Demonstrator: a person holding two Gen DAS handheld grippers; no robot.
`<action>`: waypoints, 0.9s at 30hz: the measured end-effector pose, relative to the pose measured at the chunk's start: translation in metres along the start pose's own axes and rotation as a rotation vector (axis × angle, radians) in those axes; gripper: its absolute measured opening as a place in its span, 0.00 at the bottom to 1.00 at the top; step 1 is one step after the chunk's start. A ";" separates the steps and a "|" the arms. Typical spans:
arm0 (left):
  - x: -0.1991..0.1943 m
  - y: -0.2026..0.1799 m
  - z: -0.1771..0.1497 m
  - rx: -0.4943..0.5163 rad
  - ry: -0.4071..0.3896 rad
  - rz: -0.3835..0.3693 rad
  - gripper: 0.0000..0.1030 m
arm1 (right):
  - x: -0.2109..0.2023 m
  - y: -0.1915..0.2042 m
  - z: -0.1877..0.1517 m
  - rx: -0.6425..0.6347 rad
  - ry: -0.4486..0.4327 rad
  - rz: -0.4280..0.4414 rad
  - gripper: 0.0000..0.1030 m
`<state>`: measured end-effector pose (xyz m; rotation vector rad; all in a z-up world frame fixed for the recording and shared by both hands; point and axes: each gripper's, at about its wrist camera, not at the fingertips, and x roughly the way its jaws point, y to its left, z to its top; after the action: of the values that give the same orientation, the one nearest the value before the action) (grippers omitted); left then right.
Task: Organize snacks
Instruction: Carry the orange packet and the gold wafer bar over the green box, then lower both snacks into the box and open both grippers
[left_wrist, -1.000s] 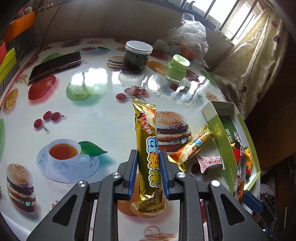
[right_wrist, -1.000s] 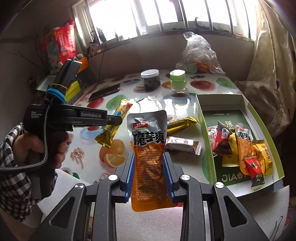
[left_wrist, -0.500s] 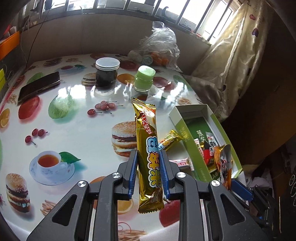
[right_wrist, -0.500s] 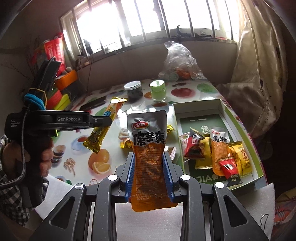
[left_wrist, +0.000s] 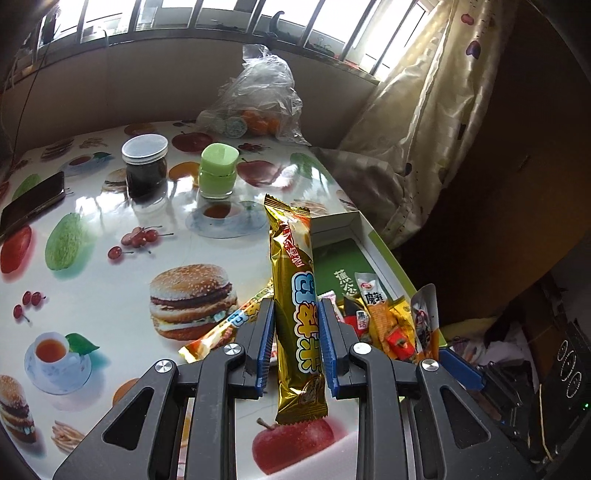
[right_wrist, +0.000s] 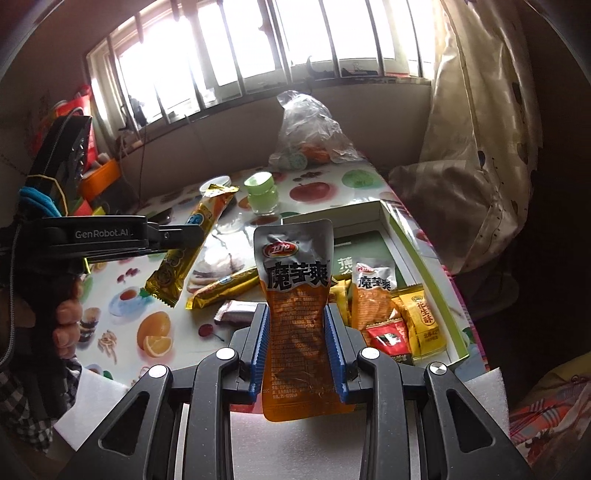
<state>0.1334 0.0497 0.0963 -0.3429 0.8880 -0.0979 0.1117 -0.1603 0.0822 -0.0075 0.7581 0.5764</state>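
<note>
My left gripper (left_wrist: 297, 334) is shut on a long gold snack bar (left_wrist: 295, 295), held upright above the table near the green box (left_wrist: 384, 247). It also shows in the right wrist view (right_wrist: 192, 243). My right gripper (right_wrist: 297, 339) is shut on an orange-and-silver pouch (right_wrist: 295, 295), held above the table's front edge beside the box (right_wrist: 417, 258). The box holds several snack packs (right_wrist: 391, 306). A second gold bar (right_wrist: 225, 288) and a small pink-white pack (right_wrist: 236, 312) lie on the table left of the box.
A dark jar (left_wrist: 144, 166), a green jar (left_wrist: 218, 171), a phone (left_wrist: 31, 206) and a plastic bag of fruit (left_wrist: 258, 107) sit at the back of the table. A curtain (left_wrist: 417, 122) hangs at the right. White foam (right_wrist: 476, 398) lies at the front edge.
Both grippers have risen and shifted right toward the box, each still holding its snack. The left gripper's gold bar now hangs over the box's near-left edge.
</note>
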 end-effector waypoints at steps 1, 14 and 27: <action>0.003 -0.003 0.001 0.002 0.001 -0.007 0.24 | 0.001 -0.003 0.001 0.005 0.002 -0.007 0.27; 0.043 -0.029 0.017 -0.005 0.054 -0.095 0.24 | 0.013 -0.031 0.002 0.043 0.034 -0.090 0.27; 0.085 -0.038 0.017 -0.007 0.121 -0.104 0.24 | 0.037 -0.045 0.006 0.035 0.080 -0.173 0.27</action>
<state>0.2025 -0.0010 0.0554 -0.3928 0.9898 -0.2136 0.1593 -0.1794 0.0534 -0.0639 0.8358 0.3998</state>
